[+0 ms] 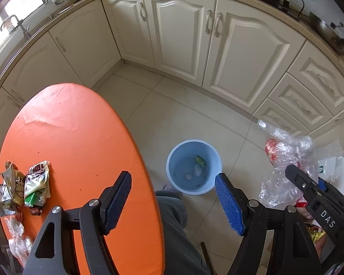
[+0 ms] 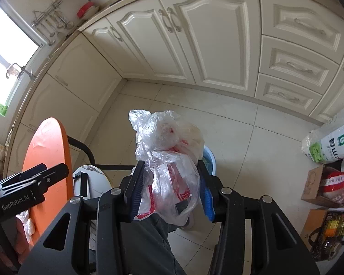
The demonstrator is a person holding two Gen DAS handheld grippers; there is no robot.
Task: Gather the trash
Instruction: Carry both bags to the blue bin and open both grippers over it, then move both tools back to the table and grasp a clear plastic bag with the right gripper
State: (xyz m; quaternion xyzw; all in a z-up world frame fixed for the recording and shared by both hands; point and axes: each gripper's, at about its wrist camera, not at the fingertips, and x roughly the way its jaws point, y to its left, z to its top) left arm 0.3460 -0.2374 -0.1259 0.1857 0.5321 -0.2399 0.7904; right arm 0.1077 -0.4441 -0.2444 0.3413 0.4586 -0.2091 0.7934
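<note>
Above the round pale-blue plastic bin (image 1: 194,166) on the floor, the right gripper (image 2: 170,189) is clamping its jaws on a light, soft, slippery crumpled clear plastic bag (image 2: 168,158) mid-bundle, while the left gripper's (image 1: 173,202) jaws are standing apart, empty.

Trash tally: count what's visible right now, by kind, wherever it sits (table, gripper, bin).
Crumpled printed wrappers on the orange table: 2
Clear plastic scraps at the table's near edge: 1 cluster
Clear plastic bag wad in the right gripper: 1
Scraps already in the blue bin: 3, small, kind unclear
Total: 7
</note>
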